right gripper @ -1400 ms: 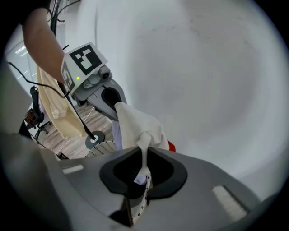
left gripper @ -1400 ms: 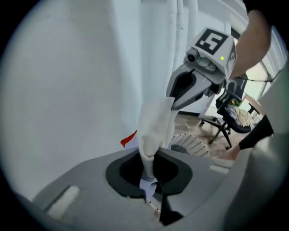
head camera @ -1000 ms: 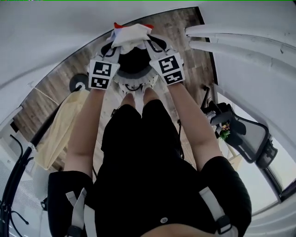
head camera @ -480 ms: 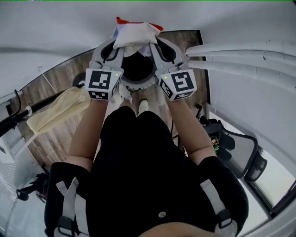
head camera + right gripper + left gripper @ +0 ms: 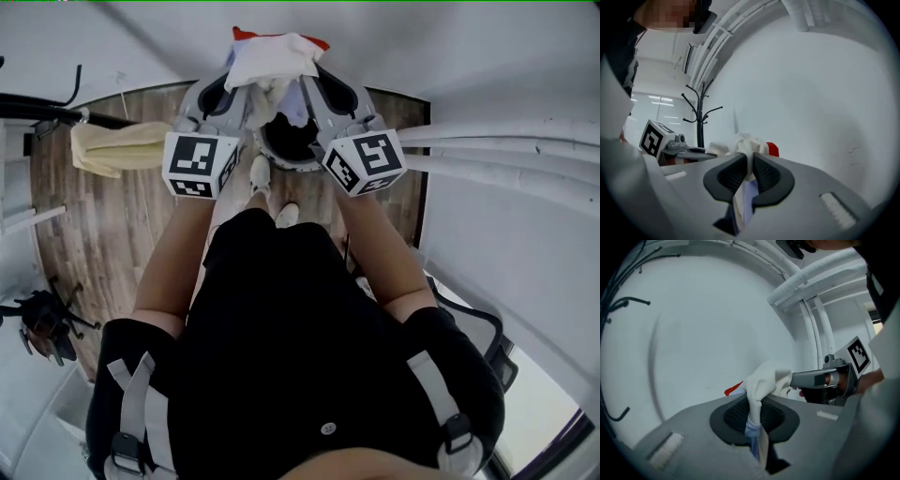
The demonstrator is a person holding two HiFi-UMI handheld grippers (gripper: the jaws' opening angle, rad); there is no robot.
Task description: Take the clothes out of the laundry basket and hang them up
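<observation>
A white garment with red and pale blue parts (image 5: 272, 56) hangs bunched between both grippers, lifted in front of a white wall. My left gripper (image 5: 246, 82) is shut on its left side; the cloth (image 5: 764, 380) runs down between the pads (image 5: 740, 416). From the other side my right gripper (image 5: 306, 82) is shut on the same garment (image 5: 747, 145), with fabric pinched between its pads (image 5: 764, 174). The two grippers sit close together, roughly level. Below them on the wood floor stands the round laundry basket (image 5: 281, 167), dark inside, by the person's feet.
A pale yellow cloth (image 5: 117, 148) hangs over a black rail (image 5: 37, 108) at the left. White pipes (image 5: 506, 150) run along the wall at the right. A black coat stand (image 5: 699, 117) shows behind the left gripper (image 5: 675, 145). A black bag (image 5: 42, 323) lies lower left.
Both grippers have risen together with the garment, clear above the basket. The view has swung, so the yellow cloth and rail now sit higher at the left.
</observation>
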